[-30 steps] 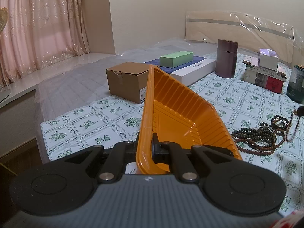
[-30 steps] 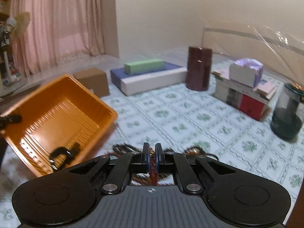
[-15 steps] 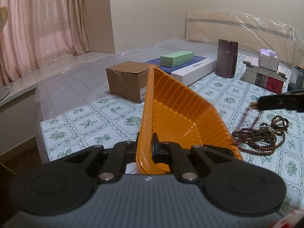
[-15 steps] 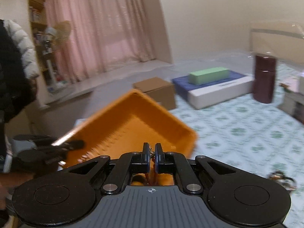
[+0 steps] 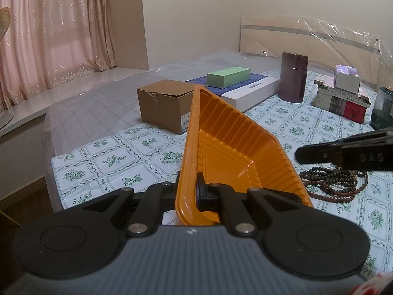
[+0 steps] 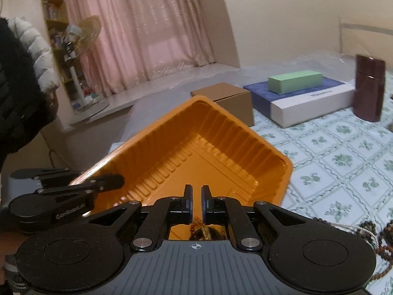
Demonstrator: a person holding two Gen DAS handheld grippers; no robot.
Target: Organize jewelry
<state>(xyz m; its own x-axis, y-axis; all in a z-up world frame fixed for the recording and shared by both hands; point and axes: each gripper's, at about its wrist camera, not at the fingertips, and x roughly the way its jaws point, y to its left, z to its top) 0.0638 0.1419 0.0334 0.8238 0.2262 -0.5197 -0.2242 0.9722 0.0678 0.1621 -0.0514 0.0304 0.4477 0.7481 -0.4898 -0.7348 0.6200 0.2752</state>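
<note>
My left gripper (image 5: 190, 191) is shut on the near rim of an orange plastic tray (image 5: 235, 152) and holds it tilted up. In the right wrist view the tray (image 6: 196, 145) lies right ahead, with the left gripper (image 6: 108, 182) on its left rim. My right gripper (image 6: 196, 202) hovers over the tray with its jaws slightly parted; a brown bead string (image 6: 201, 229) shows just below them, over the tray floor. In the left wrist view the right gripper's fingers (image 5: 343, 152) reach in from the right. A pile of dark bead necklaces (image 5: 336, 184) lies on the cloth.
On the floral cloth stand a cardboard box (image 5: 164, 105), a white and blue flat box (image 5: 250, 91) with a green box (image 5: 228, 76) on it, a dark brown canister (image 5: 293, 76), stacked books (image 5: 343, 100) and a dark glass jar (image 5: 382, 108). More beads lie at the right (image 6: 373, 231).
My right gripper has swung left from the bead pile to over the tray, and its jaws have parted a little. The left gripper and tray have held still.
</note>
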